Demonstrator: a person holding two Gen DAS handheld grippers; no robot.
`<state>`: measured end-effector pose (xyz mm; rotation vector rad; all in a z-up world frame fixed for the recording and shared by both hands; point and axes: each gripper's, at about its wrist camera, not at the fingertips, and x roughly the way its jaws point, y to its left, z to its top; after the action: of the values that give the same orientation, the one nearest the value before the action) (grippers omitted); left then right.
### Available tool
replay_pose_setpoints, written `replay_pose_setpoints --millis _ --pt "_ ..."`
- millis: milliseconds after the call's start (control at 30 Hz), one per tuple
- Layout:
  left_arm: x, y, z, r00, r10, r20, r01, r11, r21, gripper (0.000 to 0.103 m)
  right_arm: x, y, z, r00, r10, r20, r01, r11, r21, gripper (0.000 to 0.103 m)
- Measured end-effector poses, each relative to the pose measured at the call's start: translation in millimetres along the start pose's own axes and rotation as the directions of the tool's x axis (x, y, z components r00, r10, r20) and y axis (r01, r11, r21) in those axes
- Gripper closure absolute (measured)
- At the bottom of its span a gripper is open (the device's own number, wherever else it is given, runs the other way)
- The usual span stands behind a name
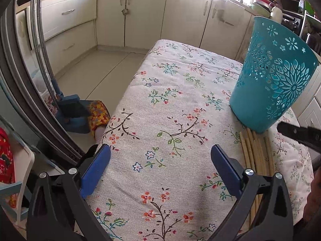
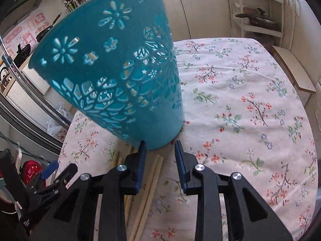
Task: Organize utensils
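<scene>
Picking chopsticks (image 2: 154,172) was step in hand: bundle lay on surface (image 2: 250,104) near its near edge, touching teal basket (image 2: 120,70) base. Right gripper (image 2: 159,146) narrowly parted, empty, above sticks; needed lowering, single-stick closure. Left gripper (image 1: 160,160) wide, empty.

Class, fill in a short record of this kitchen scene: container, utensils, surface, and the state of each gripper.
container: teal cut-out basket, upright on the table
utensils: wooden chopsticks, lying loose beside the basket's base
surface: floral tablecloth
left gripper: open, holding nothing
right gripper: open, over the chopsticks, near the basket's base
</scene>
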<state>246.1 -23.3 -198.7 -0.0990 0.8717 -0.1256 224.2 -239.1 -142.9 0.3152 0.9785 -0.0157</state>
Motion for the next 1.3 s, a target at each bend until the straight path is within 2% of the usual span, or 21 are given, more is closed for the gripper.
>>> replay_pose_setpoints --millis 167,300,500,667,800,900,967,1067,1300 --pt "0 0 0 1.0 0.0 -0.001 0.0 1.0 0.001 0.006 4 -8 -29 0.998 -0.008 -0.062 0.008 1.0 -0.006 0.079" --pt "1 -1 0 1.0 0.004 -0.004 -0.004 1.0 0.007 0.006 10 -6 -22 0.999 -0.002 -0.043 0.002 1.0 0.013 0.081" --pt "2 -5 0 1.0 0.015 -0.014 -0.015 1.0 0.023 0.006 12 10 -30 0.999 -0.032 -0.035 0.029 0.997 -0.07 0.081" --pt "4 -11 1 0.998 0.038 -0.043 -0.035 0.998 0.054 0.006 9 12 -37 0.996 -0.068 -0.066 0.056 0.986 -0.16 0.093" --pt "-2 -25 -1 0.994 -0.065 -0.084 0.069 0.997 0.036 0.006 5 5 -40 0.995 -0.057 -0.078 0.041 0.981 -0.189 0.093" --pt "-1 -44 -3 0.99 -0.088 -0.112 0.097 0.993 0.071 0.006 6 0 -40 0.997 -0.033 -0.073 0.021 0.987 -0.16 0.093" --pt "2 -58 -5 0.989 -0.075 -0.126 0.089 0.99 0.113 0.006 5 -2 -41 0.997 -0.026 -0.069 0.014 0.987 -0.162 0.093" --pt "7 -70 -6 0.991 -0.018 -0.132 0.039 0.987 0.154 0.006 5 -8 -41 0.997 0.001 -0.071 -0.011 0.989 -0.146 0.093" --pt "13 -82 -3 0.989 0.028 -0.148 0.0 0.982 0.187 0.007 4 -8 -43 0.997 0.016 -0.07 -0.027 0.987 -0.159 0.093"
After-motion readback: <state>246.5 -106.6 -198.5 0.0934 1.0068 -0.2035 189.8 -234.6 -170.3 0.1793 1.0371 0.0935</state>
